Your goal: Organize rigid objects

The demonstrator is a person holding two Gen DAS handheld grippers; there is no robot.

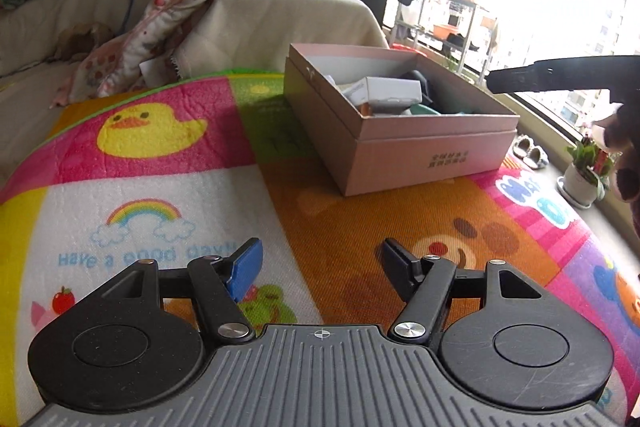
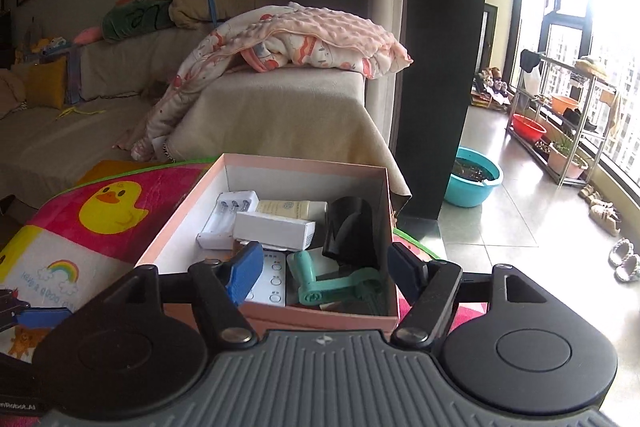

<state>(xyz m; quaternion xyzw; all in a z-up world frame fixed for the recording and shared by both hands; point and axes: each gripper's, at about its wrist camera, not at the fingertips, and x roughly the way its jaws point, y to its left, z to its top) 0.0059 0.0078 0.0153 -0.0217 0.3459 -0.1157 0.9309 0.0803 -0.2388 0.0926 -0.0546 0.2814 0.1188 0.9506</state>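
A pink cardboard box [image 1: 432, 151] [image 2: 184, 211] stands on a colourful play mat [image 1: 160, 155]. It holds a white battery charger [image 2: 228, 219], a small white carton [image 2: 276, 229] [image 1: 390, 91], a cream tube [image 2: 290, 209], a black cylinder-shaped object [image 2: 350, 231], a teal plastic tool [image 2: 336, 283] and a white button panel [image 2: 270, 281]. My right gripper [image 2: 324, 267] is open and empty, just above the box's near end. My left gripper [image 1: 320, 263] is open and empty, low over the mat, well short of the box. The right gripper's arm [image 1: 560, 75] shows at the left wrist view's right edge.
A beige sofa [image 2: 260, 115] with a pink blanket [image 2: 304, 43] stands behind the mat. To the right are tiled floor, a teal basin [image 2: 474, 181], a metal rack with pots [image 2: 560, 123], slippers [image 2: 624, 261] and a potted plant [image 1: 584, 171] by the window.
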